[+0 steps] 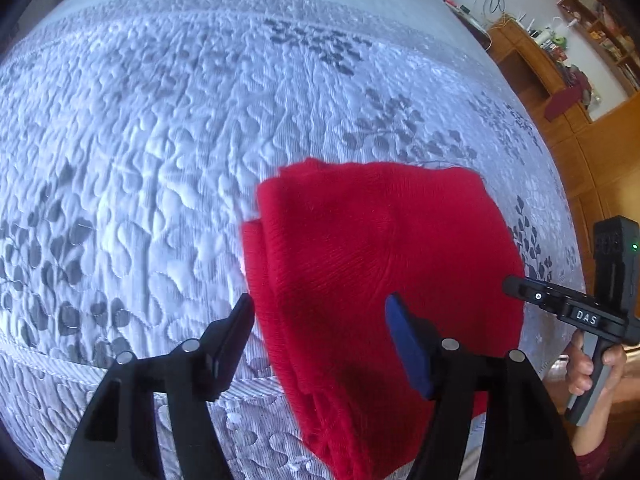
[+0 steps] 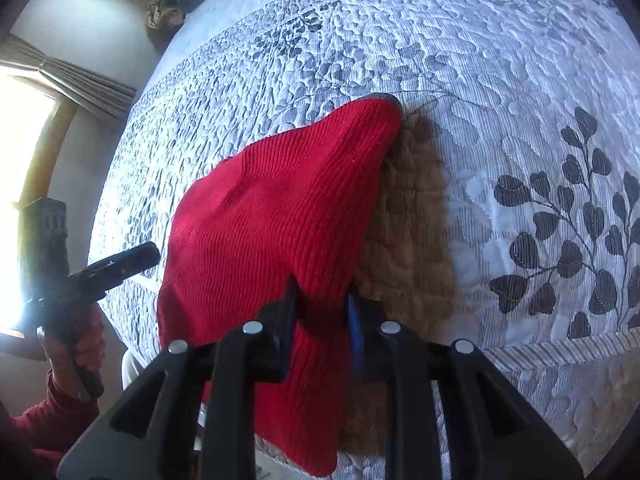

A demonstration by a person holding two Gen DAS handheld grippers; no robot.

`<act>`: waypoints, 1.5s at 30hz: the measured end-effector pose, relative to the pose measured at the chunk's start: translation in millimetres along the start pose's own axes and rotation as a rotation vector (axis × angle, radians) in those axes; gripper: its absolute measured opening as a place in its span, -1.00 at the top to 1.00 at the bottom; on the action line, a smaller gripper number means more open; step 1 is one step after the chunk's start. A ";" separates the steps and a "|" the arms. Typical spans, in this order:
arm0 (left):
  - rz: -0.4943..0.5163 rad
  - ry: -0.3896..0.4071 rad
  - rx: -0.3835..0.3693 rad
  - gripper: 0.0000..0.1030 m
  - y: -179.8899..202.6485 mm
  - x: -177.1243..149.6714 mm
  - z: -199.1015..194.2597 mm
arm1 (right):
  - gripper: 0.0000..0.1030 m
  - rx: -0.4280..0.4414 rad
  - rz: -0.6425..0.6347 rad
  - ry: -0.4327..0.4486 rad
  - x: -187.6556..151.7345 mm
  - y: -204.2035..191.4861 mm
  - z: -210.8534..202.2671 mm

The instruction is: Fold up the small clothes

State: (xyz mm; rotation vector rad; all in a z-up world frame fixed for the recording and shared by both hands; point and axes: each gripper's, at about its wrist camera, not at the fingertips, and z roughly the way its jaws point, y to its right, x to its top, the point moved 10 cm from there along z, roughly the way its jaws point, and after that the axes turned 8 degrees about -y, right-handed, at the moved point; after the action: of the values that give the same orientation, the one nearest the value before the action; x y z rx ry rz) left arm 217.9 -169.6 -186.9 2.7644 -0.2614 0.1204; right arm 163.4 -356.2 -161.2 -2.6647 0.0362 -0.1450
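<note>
Fingers of the right gripper (image 2: 322, 308) sit nearest in the right wrist view, drawn close together with the near edge of the red knit garment (image 2: 276, 216) pinched between them, so this claw looks clamped on the cloth. From that pinch the ribbed fabric rises away to a peak farther off, held up off the quilted bedspread (image 2: 520, 92) rather than lying flat; a brownish shadow falls just beside it on the quilt. My read is that the edge is being lifted to carry it over for a fold.

In the left wrist view the left gripper (image 1: 320, 308) has its fingers spread wide; the garment (image 1: 384, 248) sits in the gap between them, but neither finger is visibly pressing it. It looks ready to take a second hold or steady the cloth. The garment already shows doubled layers along its left side, which suggests the folding is partly done.

Farther out, the same bedspread (image 1: 160, 140), grey with a leaf print, stretches away under everything. Beyond the bed's right edge stand wooden shelves (image 1: 540, 64) with small clutter, too small to identify
</note>
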 end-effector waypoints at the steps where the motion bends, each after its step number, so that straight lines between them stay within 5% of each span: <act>1: 0.006 -0.008 0.004 -0.31 0.6 0.3 4.0 | 0.48 -0.002 -0.003 0.004 2.2 -2.1 1.2; 3: 0.012 -0.026 0.043 -0.11 -1.8 1.0 15.3 | 0.41 -0.006 -0.003 0.012 2.1 -3.4 1.3; 4: 0.009 -0.040 0.052 0.33 -3.4 0.4 21.7 | 0.39 -0.008 -0.003 0.013 3.9 -4.2 2.3; 6: -0.008 -0.052 0.006 0.72 -2.1 -1.5 28.3 | 0.33 -0.008 0.000 0.014 5.4 -4.6 4.9; 8: -0.012 -0.037 0.001 0.85 -1.2 -2.9 24.9 | 0.29 -0.020 -0.005 0.015 5.7 -4.6 5.7; 18: -0.038 0.000 -0.046 0.80 -14.9 -26.2 17.2 | 0.08 -0.027 -0.012 0.028 8.5 -5.7 2.3; 20: -0.048 0.006 -0.029 0.43 -17.5 -25.2 13.2 | 0.06 -0.022 -0.017 0.034 8.5 -8.1 -0.6; 21: -0.050 0.010 -0.004 -0.09 -20.6 -25.1 9.9 | 0.00 -0.024 -0.023 0.036 8.6 -9.1 -2.0; 22: -0.047 0.018 0.014 -0.39 -23.5 -24.4 5.8 | -0.07 -0.030 -0.030 0.039 8.2 -9.6 -3.5; 30: -0.054 -0.088 -0.028 -0.52 -31.5 -19.1 31.4 | -0.09 -0.061 -0.039 -0.005 7.0 -1.9 7.1; 33: -0.030 -0.088 -0.052 -0.51 -25.3 -11.9 36.7 | -0.19 -0.061 -0.034 -0.022 7.9 1.9 16.3; 35: -0.028 -0.100 -0.104 -0.10 -16.3 -10.7 39.5 | -0.25 -0.044 -0.021 -0.034 9.8 4.7 23.2; 36: -0.030 -0.117 -0.151 0.27 -9.1 -10.4 41.0 | -0.25 -0.025 -0.014 -0.042 10.2 5.0 27.2; 39: -0.049 -0.116 -0.169 0.42 -4.6 -10.4 41.2 | -0.25 0.060 0.022 -0.084 8.1 2.7 44.2; 43: -0.087 -0.062 -0.201 0.59 -3.6 -11.8 28.6 | 0.32 0.096 0.012 -0.064 6.9 -6.9 37.7; 45: -0.099 -0.022 -0.226 0.62 0.6 -10.9 12.9 | 0.39 0.149 0.011 -0.040 5.5 -14.8 20.3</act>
State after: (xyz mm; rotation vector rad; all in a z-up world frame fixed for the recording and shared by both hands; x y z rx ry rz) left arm 207.7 -173.0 -199.9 2.5489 -0.1338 0.0323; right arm 171.1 -334.1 -171.9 -2.5177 0.0264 -0.0874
